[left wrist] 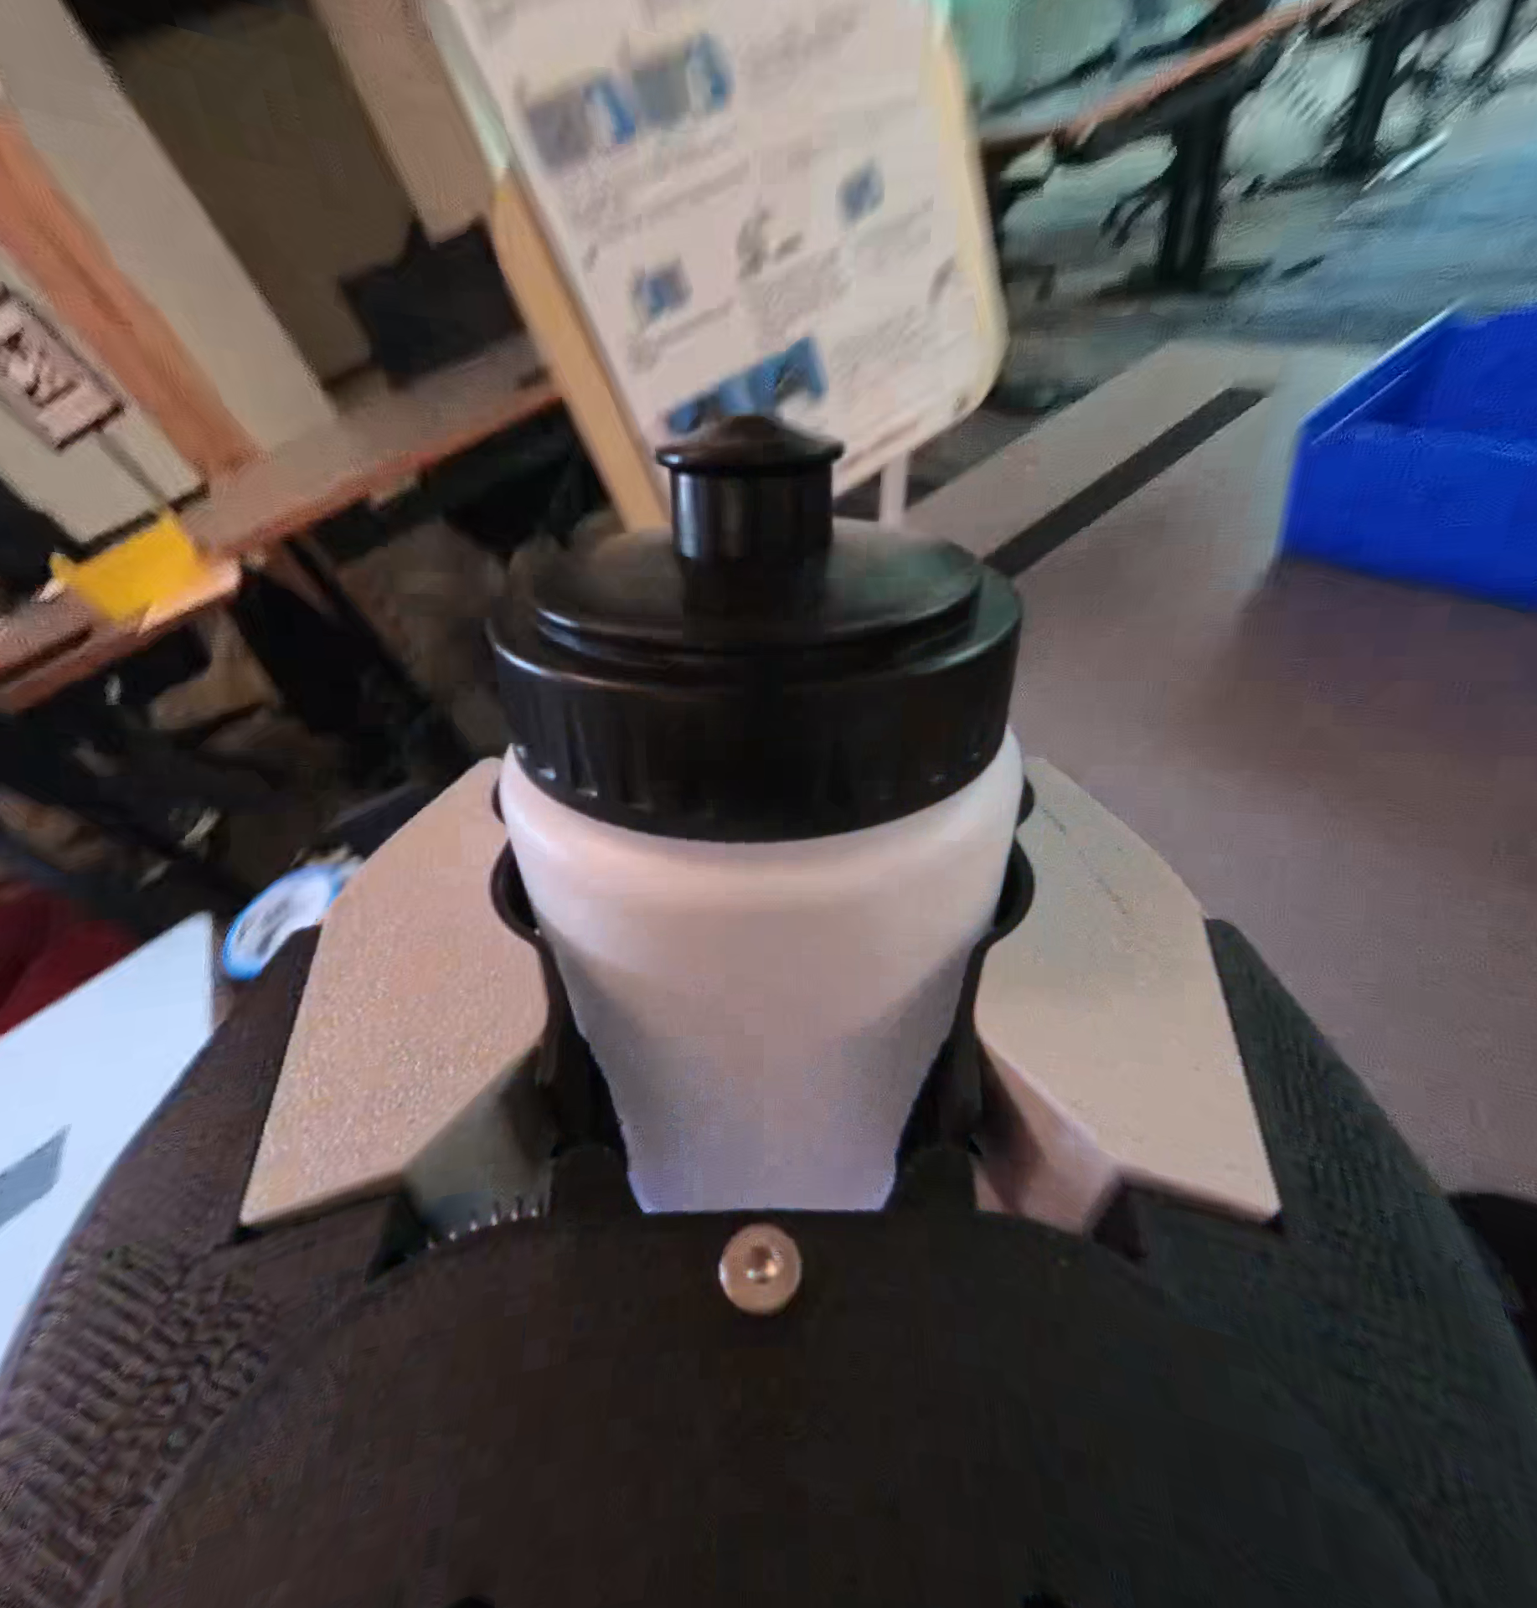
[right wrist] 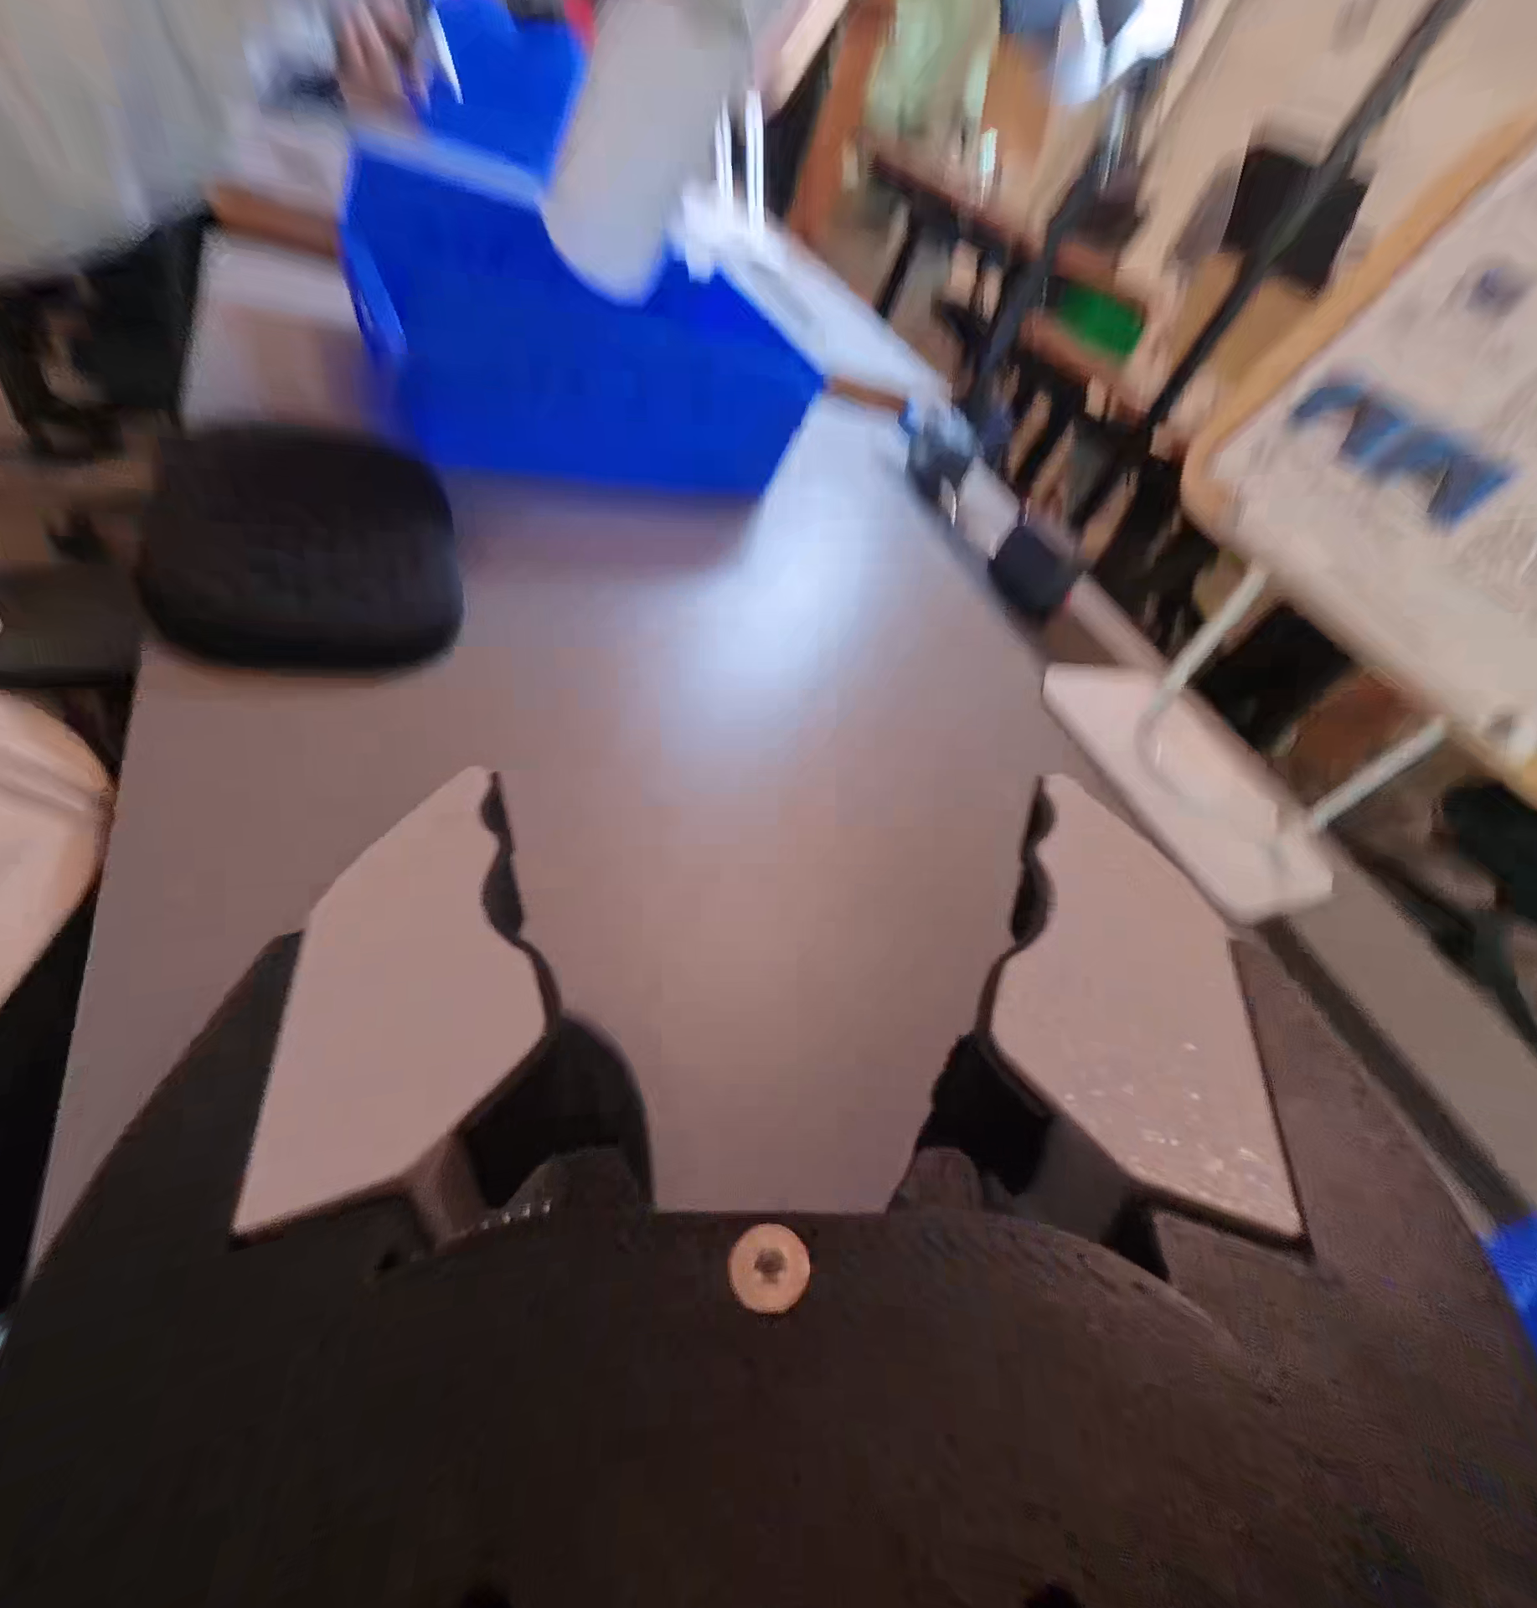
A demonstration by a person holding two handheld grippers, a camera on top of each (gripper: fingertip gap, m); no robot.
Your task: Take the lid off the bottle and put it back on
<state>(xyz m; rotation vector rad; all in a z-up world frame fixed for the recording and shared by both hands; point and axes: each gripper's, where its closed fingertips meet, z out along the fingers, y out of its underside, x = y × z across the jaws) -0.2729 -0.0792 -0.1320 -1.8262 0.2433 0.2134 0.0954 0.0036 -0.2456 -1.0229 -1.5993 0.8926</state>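
Bottle (left wrist: 760, 940) in left claw (left wrist: 760, 835), lid (left wrist: 751, 687) on

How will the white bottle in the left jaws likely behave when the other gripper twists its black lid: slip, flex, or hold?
The bottle looks like smooth, thin plastic, so it may flex a little and could turn in the grip. The left gripper clamps it just under the lid, which should limit that. The lid's ribbed skirt probably gives good purchase. The right gripper is open and empty.
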